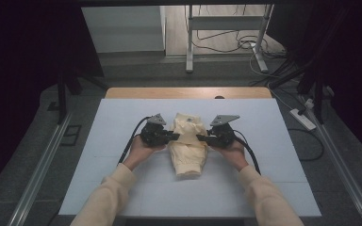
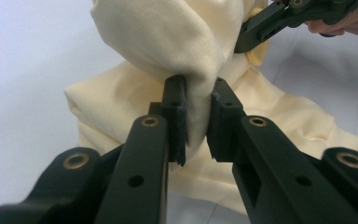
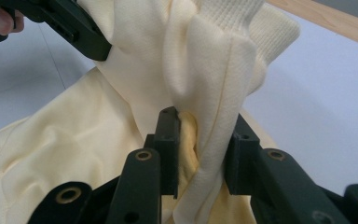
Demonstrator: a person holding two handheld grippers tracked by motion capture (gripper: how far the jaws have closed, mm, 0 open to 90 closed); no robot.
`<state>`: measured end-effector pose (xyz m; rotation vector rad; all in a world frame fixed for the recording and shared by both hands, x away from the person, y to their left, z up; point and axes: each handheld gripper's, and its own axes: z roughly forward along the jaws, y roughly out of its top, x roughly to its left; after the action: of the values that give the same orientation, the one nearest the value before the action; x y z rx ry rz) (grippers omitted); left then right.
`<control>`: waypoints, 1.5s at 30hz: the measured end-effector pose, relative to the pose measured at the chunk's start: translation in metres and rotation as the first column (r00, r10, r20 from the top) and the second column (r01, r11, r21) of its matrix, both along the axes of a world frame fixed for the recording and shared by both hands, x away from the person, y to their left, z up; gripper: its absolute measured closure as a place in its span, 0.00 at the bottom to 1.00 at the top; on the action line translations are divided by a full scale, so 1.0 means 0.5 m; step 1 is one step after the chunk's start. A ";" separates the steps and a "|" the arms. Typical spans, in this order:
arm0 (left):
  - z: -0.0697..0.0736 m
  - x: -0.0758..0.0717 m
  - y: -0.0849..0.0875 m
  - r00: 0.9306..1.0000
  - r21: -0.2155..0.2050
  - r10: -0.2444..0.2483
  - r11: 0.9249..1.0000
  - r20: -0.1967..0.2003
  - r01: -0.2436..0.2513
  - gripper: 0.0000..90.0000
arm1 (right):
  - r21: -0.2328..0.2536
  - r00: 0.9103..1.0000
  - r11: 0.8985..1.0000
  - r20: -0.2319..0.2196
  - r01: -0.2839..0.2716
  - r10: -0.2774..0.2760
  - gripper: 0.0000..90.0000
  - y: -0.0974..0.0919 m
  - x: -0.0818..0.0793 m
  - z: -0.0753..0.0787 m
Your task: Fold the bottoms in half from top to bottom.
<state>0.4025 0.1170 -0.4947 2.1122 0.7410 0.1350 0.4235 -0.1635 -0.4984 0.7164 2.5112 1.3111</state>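
Pinching the cream garment [image 1: 187,141] from opposite sides, left gripper [image 1: 170,136] and right gripper [image 1: 202,138] fingers clamp folds

In the high view the pale surface [image 1: 122,122] is evenly lit from above while everything around it sinks into deep dark, with heavy vignetting at both side edges. Shadows on it are faint and soft. The picture is slightly grainy and low in detail. In both gripper views the light is bright and diffuse, without glare; the cream garment [image 2: 168,37] between the jaws is fairly sharp, while the black arms nearest the lens are blurred.
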 end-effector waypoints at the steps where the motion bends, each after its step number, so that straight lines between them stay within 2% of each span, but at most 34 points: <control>1: -0.001 -0.001 0.000 1.000 -0.001 -0.001 1.000 0.000 0.001 0.86 | -0.001 1.000 1.000 0.002 -0.002 0.002 0.77 0.000 -0.001 -0.001; 9: 0.000 -0.011 0.001 1.000 0.001 -0.007 1.000 0.001 0.007 0.82 | 0.008 1.000 1.000 0.006 0.001 -0.001 0.73 -0.005 -0.011 0.000; 13: 0.001 -0.018 0.003 1.000 -0.006 -0.013 1.000 -0.001 0.013 0.75 | 0.019 1.000 1.000 0.003 0.005 -0.005 0.68 -0.010 -0.021 0.001; 19: 0.002 -0.032 0.007 1.000 -0.014 -0.027 1.000 -0.006 0.027 0.57 | 0.036 1.000 0.999 0.004 0.004 -0.005 0.58 -0.019 -0.042 0.006; 22: 0.002 -0.038 0.009 1.000 -0.010 -0.029 1.000 -0.009 0.028 0.53 | 0.041 1.000 0.999 0.013 0.004 -0.005 0.55 -0.024 -0.054 0.009; 30: 0.015 -0.077 0.034 0.999 -0.032 -0.020 0.999 -0.032 0.019 0.40 | 0.047 1.000 0.999 0.020 0.002 -0.003 0.48 -0.048 -0.094 0.025; 32: 0.019 -0.091 0.046 0.999 -0.053 -0.024 0.998 -0.045 0.022 0.38 | 0.045 1.000 0.999 0.030 -0.003 0.001 0.46 -0.057 -0.109 0.033; 37: 0.021 -0.114 0.073 0.999 -0.047 0.002 0.999 -0.035 -0.004 0.38 | 0.071 1.000 0.997 0.030 0.007 -0.009 0.45 -0.080 -0.135 0.058; 41: 0.026 -0.109 0.085 0.999 -0.071 0.043 0.996 -0.028 -0.045 0.41 | 0.075 0.999 0.997 0.030 0.025 -0.028 0.45 -0.084 -0.139 0.072; 45: 0.028 -0.091 0.078 0.997 -0.072 0.071 0.995 -0.021 -0.072 0.46 | 0.058 1.000 0.998 0.022 0.007 -0.009 0.54 -0.067 -0.134 0.075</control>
<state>0.3571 0.1558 -0.4807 2.0217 0.8212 0.1256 0.3566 -0.1969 -0.4608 0.7190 2.4593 1.3867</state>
